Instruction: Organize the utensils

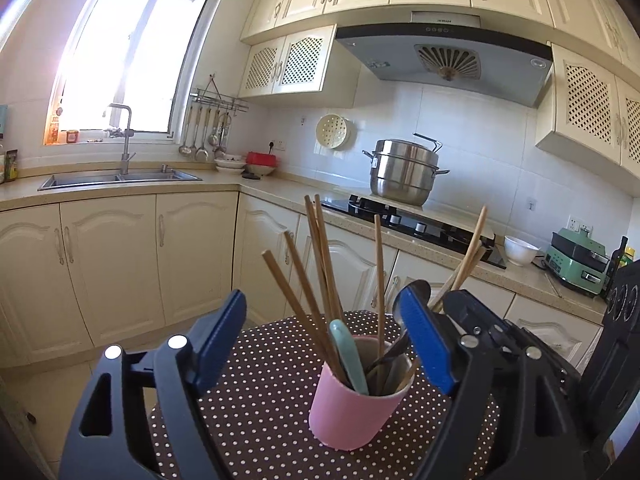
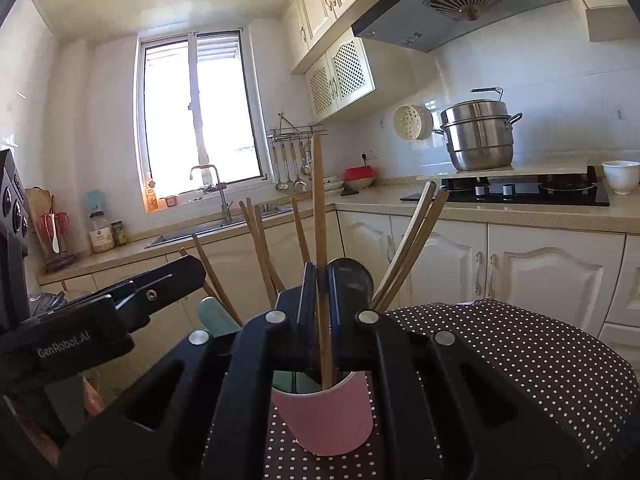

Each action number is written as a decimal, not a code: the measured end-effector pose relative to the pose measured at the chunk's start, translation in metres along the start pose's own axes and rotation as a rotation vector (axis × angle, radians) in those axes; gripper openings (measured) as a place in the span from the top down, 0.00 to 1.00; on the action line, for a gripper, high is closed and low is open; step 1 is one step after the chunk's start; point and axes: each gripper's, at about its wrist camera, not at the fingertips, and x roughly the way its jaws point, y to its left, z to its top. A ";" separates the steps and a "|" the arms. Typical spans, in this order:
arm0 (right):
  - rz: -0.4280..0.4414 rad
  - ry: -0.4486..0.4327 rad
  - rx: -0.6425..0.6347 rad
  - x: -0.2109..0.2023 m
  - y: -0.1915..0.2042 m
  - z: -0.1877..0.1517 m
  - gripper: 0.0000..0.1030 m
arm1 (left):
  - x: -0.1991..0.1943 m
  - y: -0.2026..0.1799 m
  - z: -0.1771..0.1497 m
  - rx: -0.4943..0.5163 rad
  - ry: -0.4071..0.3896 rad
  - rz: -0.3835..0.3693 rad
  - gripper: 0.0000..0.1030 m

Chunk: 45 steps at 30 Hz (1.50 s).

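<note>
A pink cup [image 1: 352, 408] stands on the brown polka-dot tablecloth [image 1: 260, 384]. It holds several wooden chopsticks [image 1: 320, 264], a teal spoon [image 1: 348, 356] and a dark spoon [image 1: 394, 354]. My left gripper [image 1: 322, 296] is open, its blue pads [image 1: 222, 336] well apart on either side of the cup and touching nothing. In the right wrist view my right gripper [image 2: 319, 276] is shut on one upright chopstick [image 2: 319, 208] whose lower end sits in the pink cup [image 2: 328, 420]. The left gripper's black finger [image 2: 120, 304] reaches in from the left.
Cream cabinets and a counter run behind the small table. A steel steamer pot [image 1: 404, 172] stands by the black hob [image 1: 412, 224], with a white bowl [image 1: 520, 250] and a green appliance [image 1: 578, 264] to the right. The sink [image 1: 116, 178] lies under the window.
</note>
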 end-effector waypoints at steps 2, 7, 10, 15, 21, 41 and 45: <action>-0.020 0.004 -0.002 -0.005 0.003 0.000 0.92 | -0.005 0.001 0.000 0.009 0.013 -0.003 0.23; -0.049 -0.003 -0.017 -0.027 0.013 0.004 0.79 | -0.023 0.003 0.000 0.015 0.033 -0.004 0.21; -0.076 -0.008 -0.022 -0.045 0.019 0.009 0.69 | -0.037 0.002 0.000 0.023 0.039 -0.009 0.21; -0.104 0.002 -0.024 -0.082 0.030 0.014 0.50 | -0.073 -0.002 0.000 0.051 0.027 -0.007 0.18; -0.131 0.014 -0.042 -0.128 0.052 0.015 0.39 | -0.124 -0.009 -0.003 0.080 -0.015 0.006 0.12; -0.192 -0.057 -0.150 -0.242 0.104 0.010 0.28 | -0.250 -0.044 -0.017 0.187 -0.146 0.060 0.11; -0.194 -0.067 -0.168 -0.249 0.110 0.010 0.27 | -0.263 -0.044 -0.017 0.172 -0.166 0.054 0.11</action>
